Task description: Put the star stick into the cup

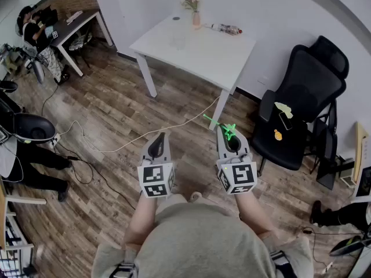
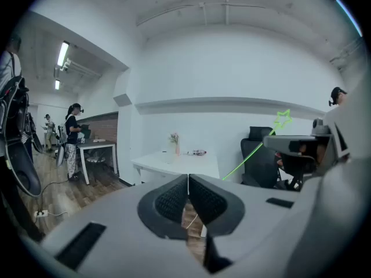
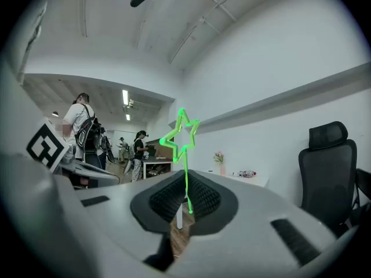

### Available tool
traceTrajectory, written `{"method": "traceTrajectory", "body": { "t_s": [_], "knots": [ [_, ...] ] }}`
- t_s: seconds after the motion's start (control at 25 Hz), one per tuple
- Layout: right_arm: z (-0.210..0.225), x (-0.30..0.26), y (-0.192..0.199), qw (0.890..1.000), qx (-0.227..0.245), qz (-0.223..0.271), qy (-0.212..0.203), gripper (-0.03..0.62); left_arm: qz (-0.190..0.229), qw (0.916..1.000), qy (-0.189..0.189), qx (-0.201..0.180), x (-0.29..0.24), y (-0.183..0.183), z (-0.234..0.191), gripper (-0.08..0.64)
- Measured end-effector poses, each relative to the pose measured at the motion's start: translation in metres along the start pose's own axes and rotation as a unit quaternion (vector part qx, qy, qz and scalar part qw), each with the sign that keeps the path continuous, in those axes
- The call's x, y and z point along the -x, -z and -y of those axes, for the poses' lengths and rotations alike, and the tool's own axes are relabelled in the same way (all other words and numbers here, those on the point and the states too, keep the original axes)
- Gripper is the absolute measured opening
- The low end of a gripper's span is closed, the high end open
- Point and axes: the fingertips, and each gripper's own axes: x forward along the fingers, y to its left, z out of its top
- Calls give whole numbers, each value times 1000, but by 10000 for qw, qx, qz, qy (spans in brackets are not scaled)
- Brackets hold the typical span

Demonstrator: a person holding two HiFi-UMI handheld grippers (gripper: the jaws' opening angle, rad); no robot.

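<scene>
My right gripper (image 1: 227, 133) is shut on the thin green star stick (image 1: 222, 125), held level in front of me. In the right gripper view the stick (image 3: 186, 172) rises from between the closed pads to its star-shaped end. The left gripper (image 1: 157, 136) is beside it at the same height, jaws shut with nothing between them (image 2: 188, 198); from there the stick (image 2: 282, 119) shows at the right. A clear cup (image 1: 178, 39), faint against the white table (image 1: 214, 57), stands well ahead of both grippers.
A pink vase with flowers (image 1: 196, 11) and a small lying object (image 1: 229, 29) are on the table's far edge. A black office chair (image 1: 301, 103) with small items stands at the right. Cables (image 1: 116, 149) cross the wooden floor. People stand at a desk (image 1: 69, 25) far left.
</scene>
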Motion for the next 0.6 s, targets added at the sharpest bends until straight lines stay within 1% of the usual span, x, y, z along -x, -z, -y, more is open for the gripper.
{"method": "traceTrajectory", "body": {
  "t_s": [0.2,0.48,0.6],
  "knots": [
    [-2,9,3,9999,-85,-31,-87,12,35,10000,14,43,6,-1,7,8],
    [-9,9,3,9997,18,-41,-230,11,99,9999,-36,126,8,0,7,8],
    [-10,9,3,9993,38,5,-368,14,132,9998,-73,159,7,-1,9,8]
  ]
}}
